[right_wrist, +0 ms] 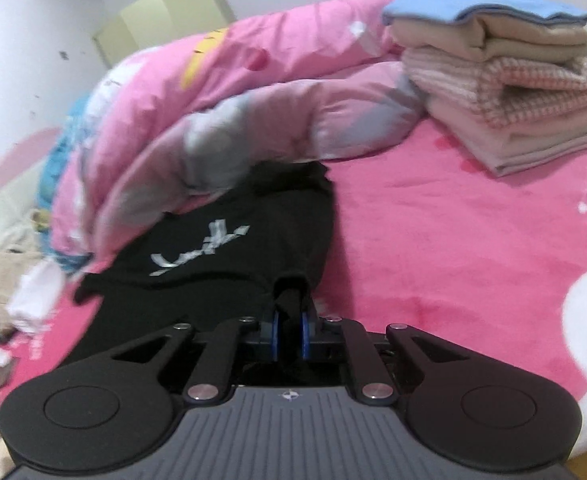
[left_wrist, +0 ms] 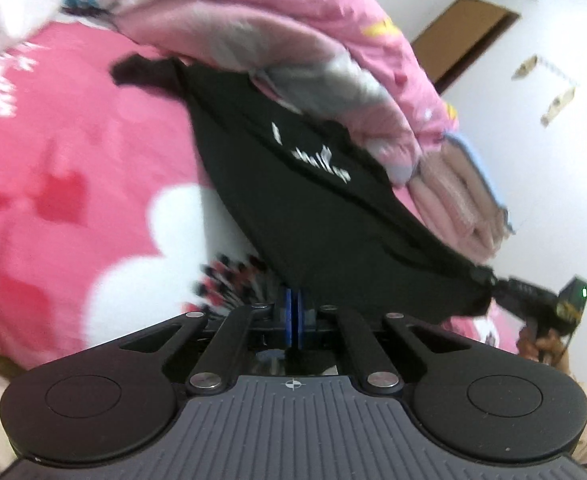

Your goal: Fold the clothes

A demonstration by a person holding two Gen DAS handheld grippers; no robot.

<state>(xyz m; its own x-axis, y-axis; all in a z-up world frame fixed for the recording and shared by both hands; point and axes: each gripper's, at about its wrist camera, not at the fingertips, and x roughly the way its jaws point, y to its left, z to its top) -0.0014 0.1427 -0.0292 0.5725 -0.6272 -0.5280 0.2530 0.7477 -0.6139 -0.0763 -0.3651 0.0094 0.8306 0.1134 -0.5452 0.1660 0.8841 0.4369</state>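
Currently I've got the black T-shirt (left_wrist: 333,208) strung between both tools, lifted above the pink floral bedsheet (left_wrist: 73,160). My left gripper (left_wrist: 294,312) has its blue pads pressed together; the shirt's hem runs right past them, so I read it as pinching an edge, though blur hides the exact bite. My right gripper (right_wrist: 289,330) is clamped on a bunched corner, cloth visibly wedged between the pads. Holding two corners apart keeps the fabric taut so it hangs flat instead of crumpling. The far end with the sleeve drapes onto the sheet and tucks under the pink quilt (right_wrist: 221,92), so that part is dragging, not free. A stack of folded towels and clothes (right_wrist: 505,80) sits well clear on the bed. Whether I'm spreading it out or mid-fold, can't tell from this.
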